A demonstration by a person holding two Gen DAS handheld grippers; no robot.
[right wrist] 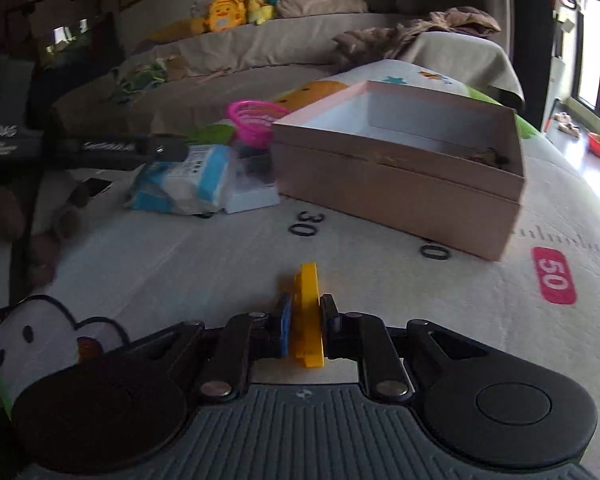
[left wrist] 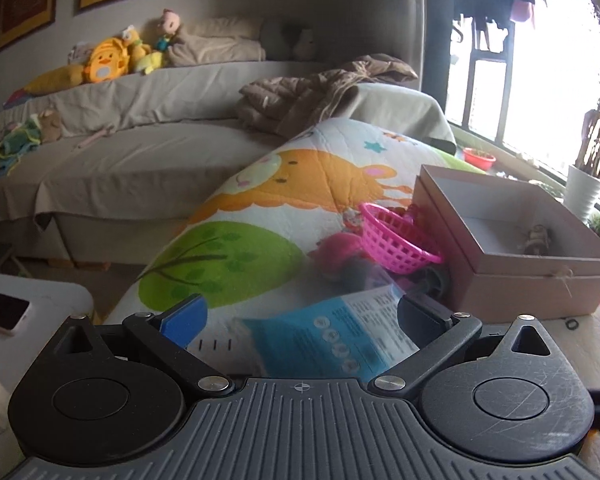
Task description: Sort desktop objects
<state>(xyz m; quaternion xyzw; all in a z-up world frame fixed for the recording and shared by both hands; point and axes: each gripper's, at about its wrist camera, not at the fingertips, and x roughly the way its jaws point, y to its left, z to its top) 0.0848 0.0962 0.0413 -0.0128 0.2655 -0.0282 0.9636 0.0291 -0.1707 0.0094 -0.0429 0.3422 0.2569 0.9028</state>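
- My right gripper (right wrist: 305,320) is clamped on a flat yellow plastic piece (right wrist: 308,312), held edge-up just above the printed mat (right wrist: 220,264).
- I judge the step in hand to be carrying this piece to the open cardboard box (right wrist: 400,184), ahead and to the right.
- Next I must lift it clear of the box's near wall before letting go.
- My left gripper (left wrist: 300,320) hangs spread wide over the blue-and-white packet (left wrist: 328,336), gripping nothing, near the pink basket (left wrist: 392,240).

A glossy yellow plastic piece (right wrist: 308,316) is clamped between the right gripper (right wrist: 305,328)'s pads; ahead, a matt cardboard box (right wrist: 400,184) is seen on a quilted cloth mat (right wrist: 220,272); beside it, a shiny plastic basket (right wrist: 254,118).
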